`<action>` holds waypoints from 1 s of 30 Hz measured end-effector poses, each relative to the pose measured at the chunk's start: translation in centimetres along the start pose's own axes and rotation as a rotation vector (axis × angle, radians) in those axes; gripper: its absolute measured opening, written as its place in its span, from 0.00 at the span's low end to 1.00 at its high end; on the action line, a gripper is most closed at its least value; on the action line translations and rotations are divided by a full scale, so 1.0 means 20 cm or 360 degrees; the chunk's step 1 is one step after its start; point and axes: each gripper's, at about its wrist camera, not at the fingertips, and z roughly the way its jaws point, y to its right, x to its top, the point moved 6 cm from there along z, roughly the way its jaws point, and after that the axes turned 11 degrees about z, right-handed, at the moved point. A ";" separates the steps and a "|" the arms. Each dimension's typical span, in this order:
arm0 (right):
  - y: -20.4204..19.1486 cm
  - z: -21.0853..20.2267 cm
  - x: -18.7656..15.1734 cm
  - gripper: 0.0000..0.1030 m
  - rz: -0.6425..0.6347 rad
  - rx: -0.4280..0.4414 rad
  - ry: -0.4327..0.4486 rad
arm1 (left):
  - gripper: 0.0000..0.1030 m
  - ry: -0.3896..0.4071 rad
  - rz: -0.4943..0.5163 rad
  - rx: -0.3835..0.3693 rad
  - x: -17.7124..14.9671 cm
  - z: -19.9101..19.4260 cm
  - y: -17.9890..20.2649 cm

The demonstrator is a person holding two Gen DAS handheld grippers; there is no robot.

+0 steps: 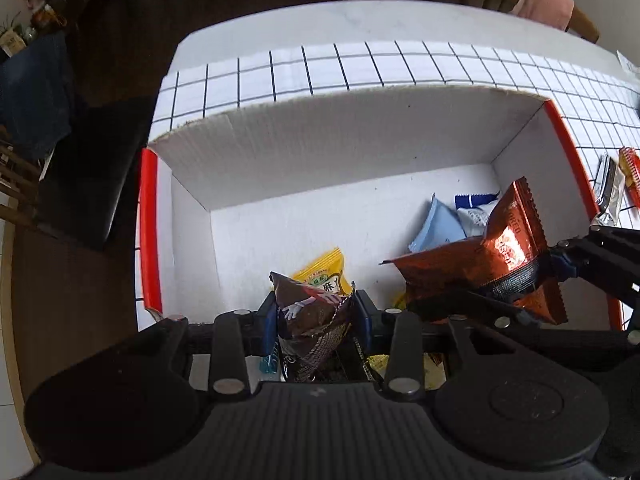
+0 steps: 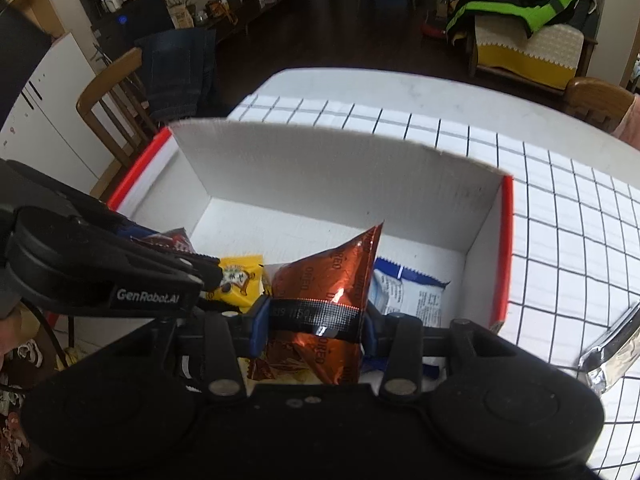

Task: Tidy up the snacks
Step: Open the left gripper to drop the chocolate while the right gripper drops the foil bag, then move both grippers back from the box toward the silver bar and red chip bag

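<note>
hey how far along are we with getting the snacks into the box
Partway. Done: a yellow packet and blue-and-white packets already lie in the white box. In hand: the left gripper holds a brown packet; the right gripper holds an orange Oreo packet. Left: a silver packet on the checked cloth.

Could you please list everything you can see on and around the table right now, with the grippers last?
Box: one, white cardboard with red rim, open, on the table.
Tablecloth: one, white with dark grid, under the box.
Yellow packet: one, yellow, lying in the box.
Blue and white packets: at least two, in the box's right part.
Copper packet: one, shiny copper-brown, in the right gripper.
Dark brown packet: one, in the left gripper.
Silvery packet: one, on the cloth right of the box.
Chairs: several, wooden, around the table.
Left gripper: black, shut.
Right gripper: black, shut.
</note>
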 end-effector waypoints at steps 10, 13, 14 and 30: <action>0.01 0.01 0.00 0.59 0.0024 -0.0021 0.0000 | 0.42 0.0000 0.0000 -0.0016 0.01 0.01 0.01; 0.01 -0.01 -0.01 0.62 0.0014 -0.0023 0.0014 | 0.44 0.0025 -0.0001 -0.0024 0.01 -0.01 0.01; 0.01 -0.02 -0.01 0.62 0.0013 -0.0018 0.0017 | 0.45 0.0033 -0.0001 -0.0023 0.00 -0.02 0.01; 0.03 -0.30 -0.04 0.73 0.0043 0.0001 0.0141 | 0.63 0.0296 0.0056 -0.0062 -0.06 -0.31 0.10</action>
